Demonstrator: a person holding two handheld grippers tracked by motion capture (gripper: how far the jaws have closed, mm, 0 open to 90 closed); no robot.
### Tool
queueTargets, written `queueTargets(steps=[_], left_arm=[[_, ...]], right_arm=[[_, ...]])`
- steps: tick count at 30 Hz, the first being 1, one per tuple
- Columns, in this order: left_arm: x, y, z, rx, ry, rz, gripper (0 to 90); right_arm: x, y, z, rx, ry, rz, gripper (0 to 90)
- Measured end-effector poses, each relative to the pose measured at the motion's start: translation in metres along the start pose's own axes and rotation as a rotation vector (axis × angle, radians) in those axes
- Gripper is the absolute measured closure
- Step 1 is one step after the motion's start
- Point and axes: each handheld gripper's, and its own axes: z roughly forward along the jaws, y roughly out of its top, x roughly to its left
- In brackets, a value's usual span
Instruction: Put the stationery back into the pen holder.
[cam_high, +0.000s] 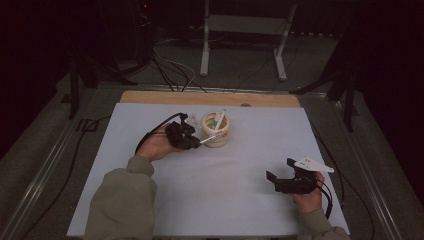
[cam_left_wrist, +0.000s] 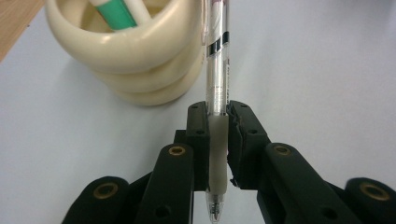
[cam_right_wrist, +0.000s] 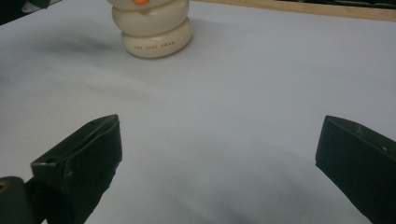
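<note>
A pale, blue-white sheet covered the tabletop (cam_high: 240, 200), with a strip of bare wood (cam_high: 210, 98) showing along its far edge. The room beyond was dark — grey floor, loose cables (cam_high: 170, 67) and the white legs of a stand (cam_high: 243, 40) behind the tabletop.

The left tongs (cam_high: 192, 142) sat just beside a cream holder (cam_high: 216, 130) made of 3 stacked rings. In the left gripper view the jaws were clenched on a clear pen (cam_left_wrist: 218, 93), gripping it at its pale rubber sleeve; the pen's tip pointed back toward the camera, and its barrel ran forward past the holder's (cam_left_wrist: 140, 56) rim, close against the right side of the rings. A white marker with a green band (cam_left_wrist: 119, 11) stood inside the holder.

The right tongs (cam_high: 280, 179) rested well apart from the holder, near the tabletop's near right corner, held low over the sheet. In the right gripper view their 2 jaws stood wide apart with nothing between them — the holder (cam_right_wrist: 152, 25) lay far ahead, to the left of their line.
</note>
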Motion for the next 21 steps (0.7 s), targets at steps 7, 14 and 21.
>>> queueTargets(steps=[7,14,21], left_arm=[[0.008,0.008,-0.01,0.006,-0.016,-0.046,80.5],[0.015,0.017,-0.017,0.02,-0.046,-0.094,80.5],[0.022,0.024,-0.022,0.051,-0.037,-0.135,80.5]], right_arm=[[0.0,0.0,0.0,0.001,0.001,0.001,0.7],[0.0,0.0,0.0,-0.001,0.001,0.002,0.7],[0.0,0.0,0.0,-0.003,0.0,0.003,0.7]])
